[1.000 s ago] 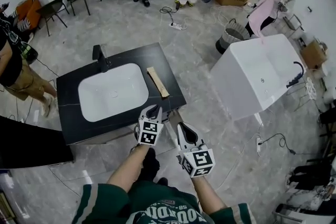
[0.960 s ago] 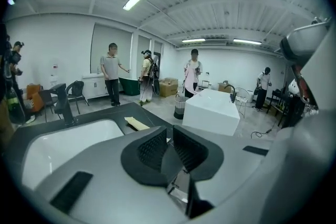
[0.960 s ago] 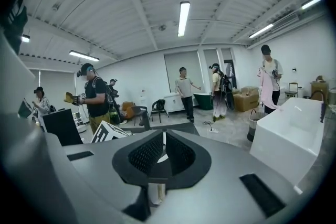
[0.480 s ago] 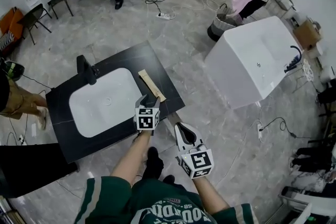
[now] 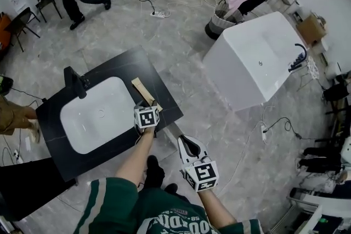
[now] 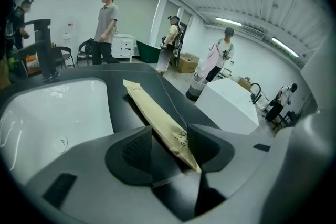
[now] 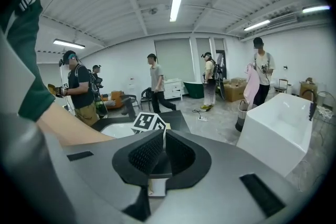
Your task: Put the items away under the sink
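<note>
A long tan paper packet (image 5: pixel 141 90) lies on the black vanity top (image 5: pixel 118 66), to the right of the white sink basin (image 5: pixel 93 112). My left gripper (image 5: pixel 154 104) is down at the packet's near end. In the left gripper view the packet (image 6: pixel 152 113) runs away from me, and its near end lies between the pads of the left gripper (image 6: pixel 169 141). Those jaws have just been opening and stand apart, without pressing on the packet. My right gripper (image 5: pixel 186 143) hangs over the floor in front of the vanity. The right gripper (image 7: pixel 164 152) is shut and holds nothing.
A black faucet (image 5: pixel 74 82) stands at the basin's far left. A white freestanding bathtub (image 5: pixel 258 57) sits on the floor to the right. Several people, chairs, boxes and floor cables are around the room. My feet are by the vanity's front edge.
My left gripper has gone forward and down from in front of the vanity to the packet's near end. The right gripper has sunk a little. A person at the back has walked left.
</note>
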A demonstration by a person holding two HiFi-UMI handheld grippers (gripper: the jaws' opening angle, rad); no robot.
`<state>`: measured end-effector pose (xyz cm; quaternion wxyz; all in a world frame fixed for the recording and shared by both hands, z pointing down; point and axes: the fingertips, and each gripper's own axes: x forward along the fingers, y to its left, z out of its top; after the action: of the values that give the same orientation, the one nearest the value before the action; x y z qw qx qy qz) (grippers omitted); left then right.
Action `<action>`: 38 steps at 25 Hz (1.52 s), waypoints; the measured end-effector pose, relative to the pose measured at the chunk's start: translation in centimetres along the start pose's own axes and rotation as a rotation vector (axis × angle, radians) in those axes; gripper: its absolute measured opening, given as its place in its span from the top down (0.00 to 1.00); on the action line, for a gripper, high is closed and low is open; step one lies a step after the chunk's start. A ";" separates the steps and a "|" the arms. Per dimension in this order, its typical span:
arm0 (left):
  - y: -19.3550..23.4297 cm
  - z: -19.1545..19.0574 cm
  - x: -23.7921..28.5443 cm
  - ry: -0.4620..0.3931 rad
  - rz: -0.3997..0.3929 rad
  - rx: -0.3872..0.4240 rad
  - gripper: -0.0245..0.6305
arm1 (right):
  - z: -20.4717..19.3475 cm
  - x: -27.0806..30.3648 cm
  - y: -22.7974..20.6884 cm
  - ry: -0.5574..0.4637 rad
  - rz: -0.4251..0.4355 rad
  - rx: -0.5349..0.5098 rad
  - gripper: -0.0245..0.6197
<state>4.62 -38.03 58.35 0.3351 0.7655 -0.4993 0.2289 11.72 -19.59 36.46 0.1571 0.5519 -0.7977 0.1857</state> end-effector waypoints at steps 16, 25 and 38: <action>-1.8 -0.4 0.2 -0.021 -0.083 0.063 0.88 | -2.1 -1.2 -0.9 0.020 -0.025 0.045 0.89; -2.3 -0.6 -3.4 -0.086 -0.091 0.151 0.91 | -2.1 -2.6 0.3 0.002 -0.006 0.029 0.89; -6.2 -5.7 -13.9 -0.154 -0.092 0.166 0.91 | -2.0 -9.0 4.2 -0.092 0.078 -0.018 0.89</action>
<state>4.69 -23.62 50.93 0.2412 0.8280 -0.4672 0.1946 10.96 -9.88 33.63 0.1180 0.5268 -0.8266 0.1590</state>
